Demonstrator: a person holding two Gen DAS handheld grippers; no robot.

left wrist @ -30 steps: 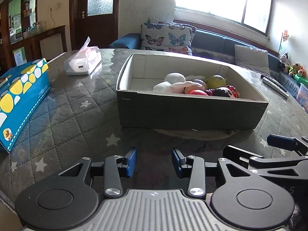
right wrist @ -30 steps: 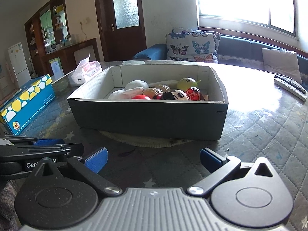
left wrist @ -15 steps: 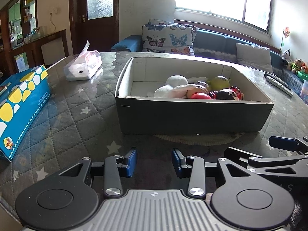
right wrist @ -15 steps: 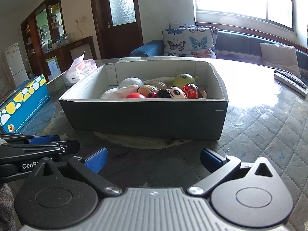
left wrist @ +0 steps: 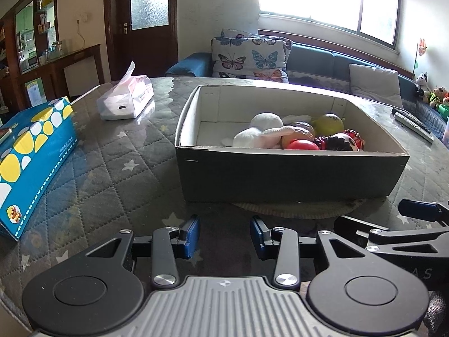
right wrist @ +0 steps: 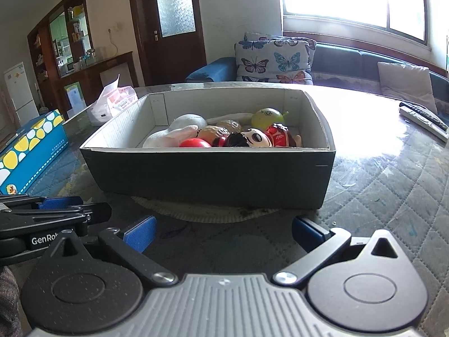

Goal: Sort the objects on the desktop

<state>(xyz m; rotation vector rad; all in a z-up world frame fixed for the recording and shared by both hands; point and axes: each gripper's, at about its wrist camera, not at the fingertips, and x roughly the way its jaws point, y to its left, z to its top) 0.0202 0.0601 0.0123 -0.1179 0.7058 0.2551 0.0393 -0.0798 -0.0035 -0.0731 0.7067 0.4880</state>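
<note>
Sitting mid-desk, cardboard box (right wrist: pixel 207 179) holds the toys (right wrist: pixel 241 136) bunched at its right end, left end bare. Open desk (left wrist: pixel 112 168) before its near wall. Left gripper (left wrist: pixel 224 236) and right gripper (right wrist: pixel 221 233): fingers released, empty. Blue carton (left wrist: pixel 31 157) and tissue pack (left wrist: pixel 126 101) stand left, remotes (right wrist: pixel 423 119) right

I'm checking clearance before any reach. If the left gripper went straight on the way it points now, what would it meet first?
Probably the quilted table cover just ahead, since the open, empty left gripper tilts downward. Beyond that lies the near wall of the cardboard box; depth is hard to judge.
</note>
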